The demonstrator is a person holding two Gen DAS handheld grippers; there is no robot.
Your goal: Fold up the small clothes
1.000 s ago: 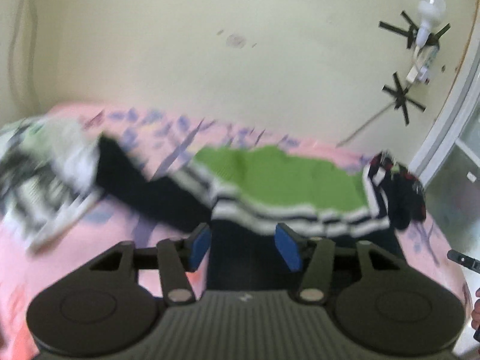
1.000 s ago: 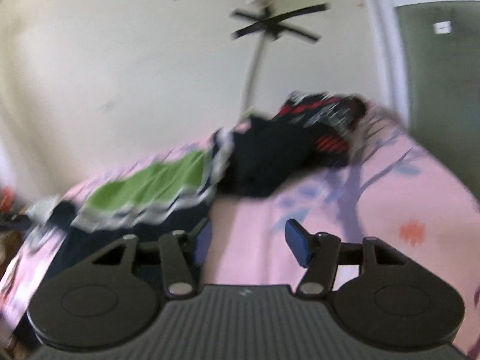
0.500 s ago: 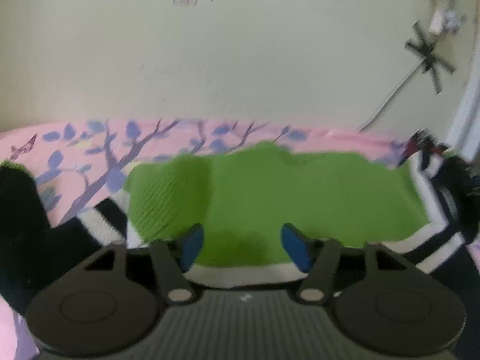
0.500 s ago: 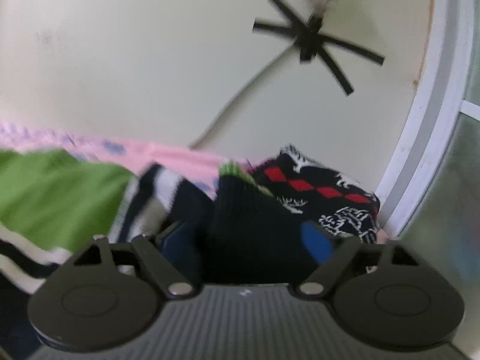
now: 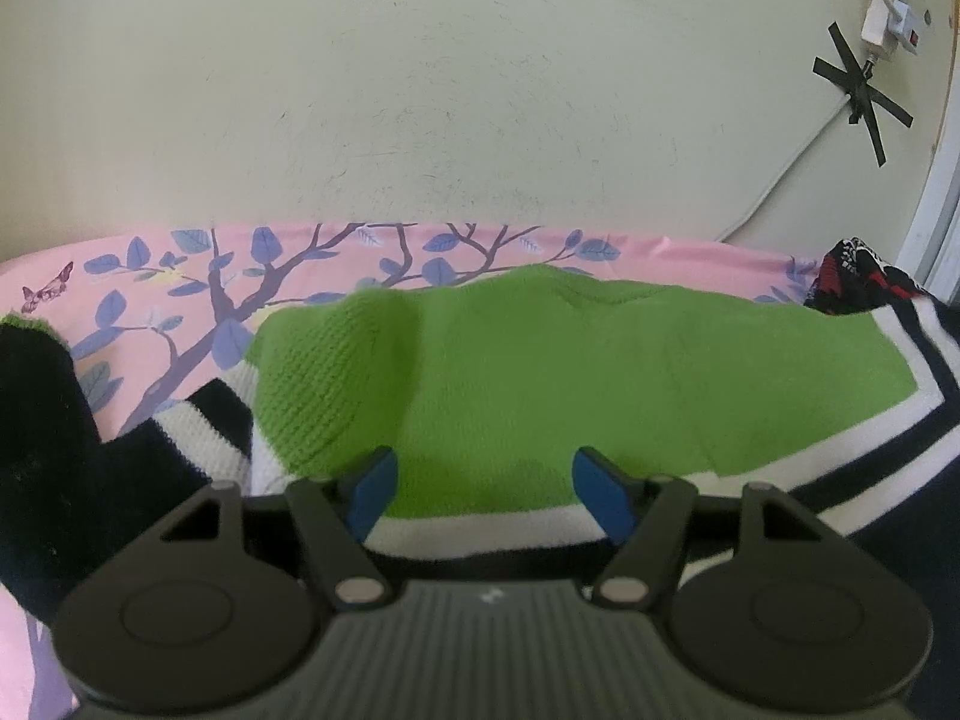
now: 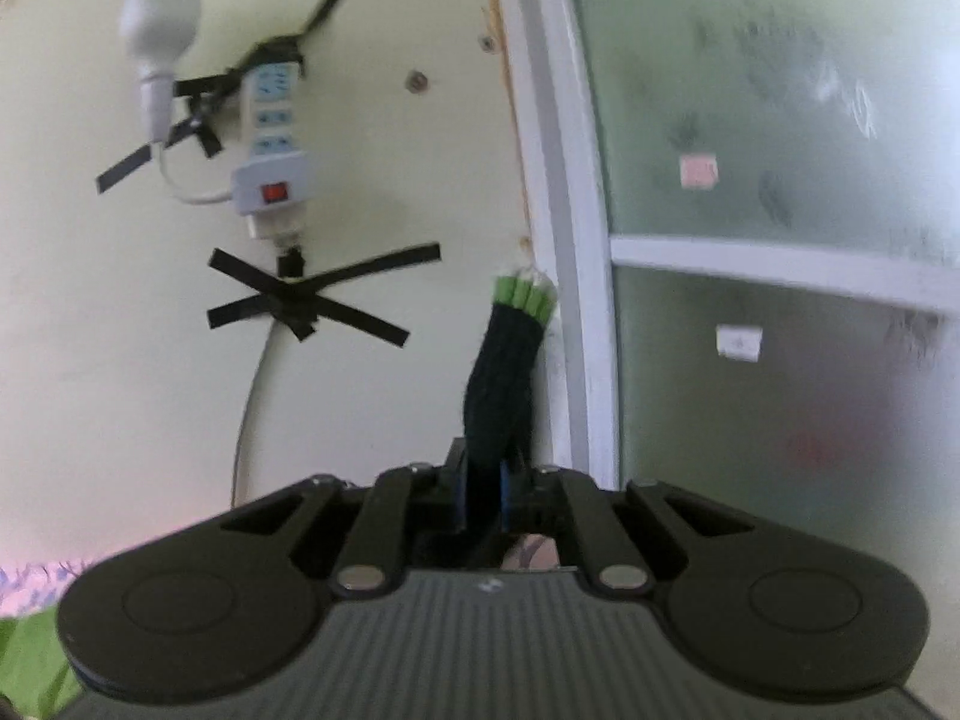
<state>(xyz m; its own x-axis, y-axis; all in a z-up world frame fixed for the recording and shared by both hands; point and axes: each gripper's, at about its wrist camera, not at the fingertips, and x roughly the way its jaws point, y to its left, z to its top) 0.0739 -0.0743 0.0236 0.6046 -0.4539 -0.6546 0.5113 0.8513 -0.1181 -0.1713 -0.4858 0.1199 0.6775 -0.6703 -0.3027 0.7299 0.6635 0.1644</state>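
Note:
A small knit sweater (image 5: 540, 372) with a green top, white and black stripes and a dark body lies spread on the pink bed sheet (image 5: 180, 264). My left gripper (image 5: 483, 489) is open just above its green part, jaws wide and empty. One dark sleeve (image 5: 36, 396) lies at the left. In the right wrist view my right gripper (image 6: 483, 495) is shut on the other dark sleeve (image 6: 501, 384), lifted so its green cuff (image 6: 522, 294) sticks up in front of the wall.
A black, red and white patterned garment (image 5: 858, 282) lies at the bed's far right. The wall is close behind, with a taped power strip (image 6: 270, 150), a bulb (image 6: 159, 42) and a cable. A frosted glass door (image 6: 780, 240) stands at the right.
My right gripper closed on the dark sleeve and raised it off the bed, tilting up toward the wall. My left gripper moved slightly closer over the green part and stayed open.

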